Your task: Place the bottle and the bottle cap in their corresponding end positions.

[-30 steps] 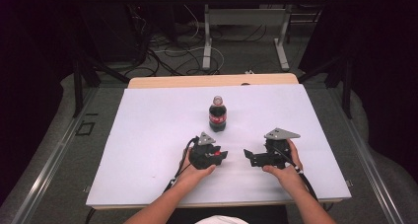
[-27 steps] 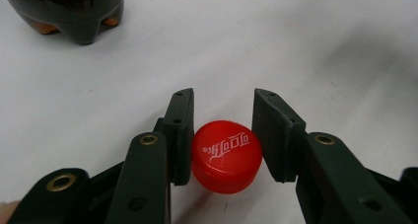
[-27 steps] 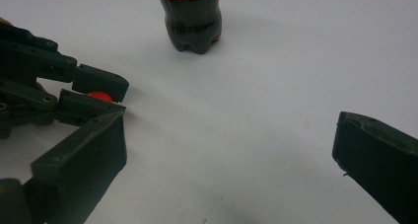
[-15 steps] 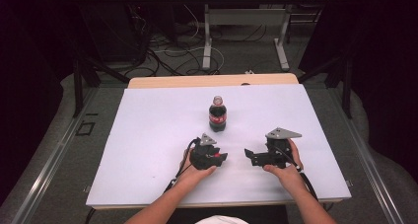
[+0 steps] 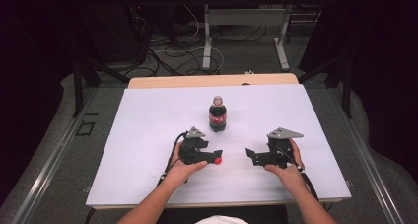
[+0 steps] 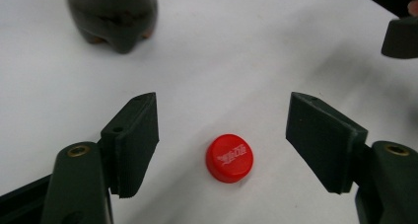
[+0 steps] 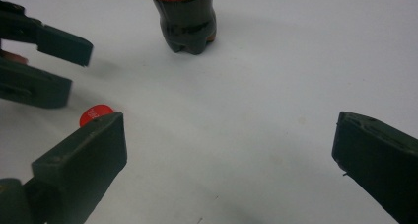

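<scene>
A small dark cola bottle with a red label stands upright at the table's middle, its neck without a cap. A red bottle cap lies flat on the white table, between the wide-apart jaws of my left gripper, touching neither. In the high view that cap sits at the tips of my left gripper, in front of the bottle. My right gripper rests to the right, open and empty, its jaws pointing left toward the cap and the bottle.
The white table top has bare room left and right of the hands. In the right gripper view the left gripper shows at the upper left. Floor cables and table legs lie beyond the far edge.
The red cap now shows on the table at the left gripper's tips, where it did not show before. Both hands have barely shifted.
</scene>
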